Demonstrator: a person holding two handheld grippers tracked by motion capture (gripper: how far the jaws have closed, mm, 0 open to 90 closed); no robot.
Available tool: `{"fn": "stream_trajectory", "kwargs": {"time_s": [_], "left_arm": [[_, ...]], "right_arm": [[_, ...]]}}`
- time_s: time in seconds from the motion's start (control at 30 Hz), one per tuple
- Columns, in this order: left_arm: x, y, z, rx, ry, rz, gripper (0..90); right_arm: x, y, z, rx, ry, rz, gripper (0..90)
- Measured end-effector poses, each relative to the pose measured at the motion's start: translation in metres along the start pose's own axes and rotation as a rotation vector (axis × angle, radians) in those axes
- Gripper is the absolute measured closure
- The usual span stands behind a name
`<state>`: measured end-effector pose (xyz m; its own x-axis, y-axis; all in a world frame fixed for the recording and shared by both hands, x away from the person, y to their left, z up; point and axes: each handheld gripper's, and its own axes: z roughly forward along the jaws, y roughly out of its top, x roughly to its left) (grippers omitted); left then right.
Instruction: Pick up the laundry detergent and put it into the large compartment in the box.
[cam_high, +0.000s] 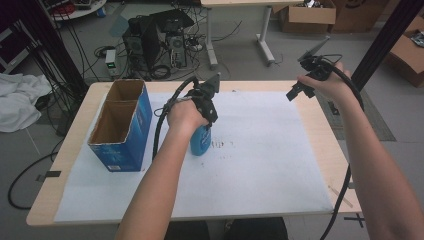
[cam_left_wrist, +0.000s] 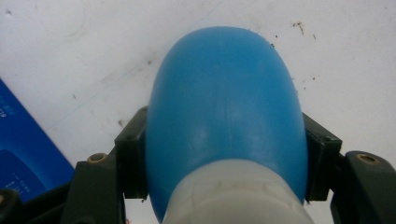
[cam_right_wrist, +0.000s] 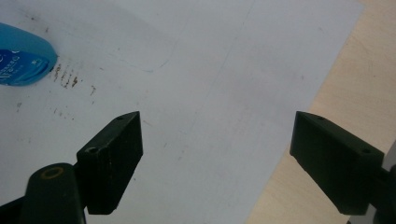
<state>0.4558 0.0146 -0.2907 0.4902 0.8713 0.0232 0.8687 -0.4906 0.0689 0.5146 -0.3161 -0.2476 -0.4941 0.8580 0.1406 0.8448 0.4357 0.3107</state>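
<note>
I see the worktop first, most of it covered by a white sheet, with bare wood along the edges. At the left of the sheet stands an open blue box, tall and upright, with 2 compartments that show brown cardboard inside. Just to its right, apart from it, the blue bottle stands upright near the middle of the sheet, its base on the paper beside a patch of small brown specks. My left gripper comes down on the bottle from above. In the left gripper view the bottle sits squarely between the 2 black jaws, its white cap end nearest the camera, and both pads press against its blue sides, so the left gripper is clamped on it; a corner of the blue box shows at the left edge. My right gripper hangs above the far right part of the worktop, well apart from the bottle. In the right gripper view its jaws stand wide apart with nothing between them, over the sheet's right edge, with part of the bottle at the upper left.
</note>
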Motion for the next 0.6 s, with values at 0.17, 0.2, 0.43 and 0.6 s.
{"fn": "stream_trajectory", "kwargs": {"time_s": [0.17,0.2,0.43,0.6], "left_arm": [[0.0002,0.0004,0.0,0.003,0.003,0.003,37.0],[0.0003,0.0004,0.0,0.003,0.002,0.002,37.0],[0.0005,0.0003,0.0,-0.001,-0.002,-0.002,37.2],[0.0007,0.0,-0.0002,-0.007,-0.001,0.007,37.6]], "right_arm": [[0.0003,0.0002,-0.0005,-0.004,0.002,-0.002,17.5],[0.0006,0.0002,-0.0006,-0.004,0.002,-0.002,17.5],[0.0008,0.0,-0.0004,-0.003,0.003,-0.001,17.5],[0.0006,-0.0006,-0.0004,-0.003,0.002,-0.002,17.5]]}}
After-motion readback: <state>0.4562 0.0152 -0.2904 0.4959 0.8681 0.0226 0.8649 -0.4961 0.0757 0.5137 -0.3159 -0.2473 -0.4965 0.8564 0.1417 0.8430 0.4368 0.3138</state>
